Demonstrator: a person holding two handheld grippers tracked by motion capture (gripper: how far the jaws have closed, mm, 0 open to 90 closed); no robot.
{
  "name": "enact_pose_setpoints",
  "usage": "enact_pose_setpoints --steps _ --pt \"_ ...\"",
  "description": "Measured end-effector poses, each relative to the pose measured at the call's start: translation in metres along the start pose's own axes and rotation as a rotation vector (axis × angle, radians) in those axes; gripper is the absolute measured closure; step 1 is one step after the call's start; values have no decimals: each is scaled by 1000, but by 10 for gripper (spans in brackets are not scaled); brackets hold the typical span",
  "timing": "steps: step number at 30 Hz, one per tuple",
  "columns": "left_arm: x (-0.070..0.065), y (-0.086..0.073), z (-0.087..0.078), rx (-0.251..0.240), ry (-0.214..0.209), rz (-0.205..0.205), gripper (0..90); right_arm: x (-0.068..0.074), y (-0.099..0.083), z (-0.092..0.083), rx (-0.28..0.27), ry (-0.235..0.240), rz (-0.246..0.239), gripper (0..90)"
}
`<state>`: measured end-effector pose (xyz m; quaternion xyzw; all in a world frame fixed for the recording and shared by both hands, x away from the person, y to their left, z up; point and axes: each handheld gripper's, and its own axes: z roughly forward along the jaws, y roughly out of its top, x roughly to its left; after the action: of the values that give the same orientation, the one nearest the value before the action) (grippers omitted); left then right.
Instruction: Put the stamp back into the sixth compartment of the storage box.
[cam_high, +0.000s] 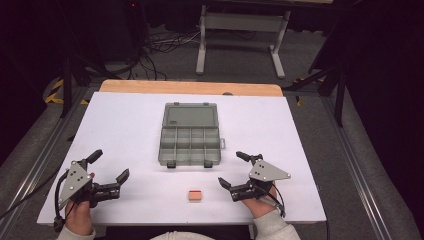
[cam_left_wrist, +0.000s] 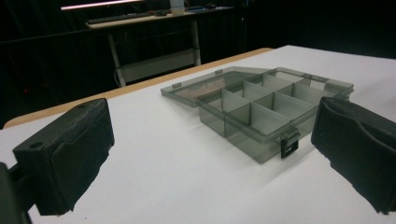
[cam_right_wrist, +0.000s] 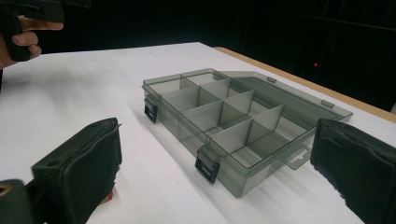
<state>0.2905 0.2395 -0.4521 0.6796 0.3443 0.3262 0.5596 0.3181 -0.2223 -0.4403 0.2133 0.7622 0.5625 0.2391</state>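
Observation:
A clear grey compartment box (cam_high: 190, 141) lies open at the middle of the white table, its lid flat behind it and all its compartments empty. In the left gripper view the box (cam_left_wrist: 261, 109) sits ahead and to the right; in the right gripper view the box (cam_right_wrist: 233, 121) sits straight ahead. A small red and tan block (cam_high: 194, 195) lies near the front edge, between my hands. My left gripper (cam_high: 107, 166) rests at the front left, open and empty. At the front right, my right gripper (cam_high: 233, 169) is also open and empty.
The white table top (cam_high: 125, 130) has a wooden strip (cam_high: 190, 88) along its far edge. Beyond it stand a grey table frame (cam_high: 240, 30) and cables on the floor. In the right gripper view, the person's other hand (cam_right_wrist: 21, 37) appears at the top left.

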Motion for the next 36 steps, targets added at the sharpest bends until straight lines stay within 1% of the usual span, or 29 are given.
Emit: enact_pose_setpoints --steps 2,4,6,8,9,12,13,16,19,22,24,28,33,35,36 --pt "0 0 0 5 -3 0 3 0 0 -1 -11 0 3 39" --pt "1 0 0 13 -14 -11 3 1 0 -2 -13 -1 6 42" --pt "1 0 0 20 -17 -9 3 1 0 -2 -14 -1 5 42" --pt "1 0 0 20 -20 -15 2 1 1 -2 -19 2 8 47" --pt "1 0 -1 15 -20 -23 2 1 1 -2 -22 4 8 52" --pt "1 1 -2 -25 -32 -73 2 2 2 -1 -23 8 7 66" --pt "1 2 -3 -30 -36 -79 2 2 2 -1 -20 9 6 69" --pt "0 2 -2 -28 -26 -68 2 3 3 -1 0 14 4 85" --pt "-1 2 -2 -21 -27 -58 2 4 3 -1 3 22 5 92" --pt "-2 2 -2 -9 -19 -33 3 5 5 -1 2 28 4 101" --pt "-2 2 -1 8 6 -15 3 5 7 -1 15 37 8 122" --pt "-1 2 0 27 12 -11 5 7 9 2 33 54 3 137" --pt "-2 3 -1 23 2 -6 5 9 14 6 38 69 -16 146" --pt "-2 3 -1 27 -15 -11 5 10 17 9 53 69 -23 149" --pt "-2 2 -1 30 -16 -13 4 10 19 12 76 71 -29 149"
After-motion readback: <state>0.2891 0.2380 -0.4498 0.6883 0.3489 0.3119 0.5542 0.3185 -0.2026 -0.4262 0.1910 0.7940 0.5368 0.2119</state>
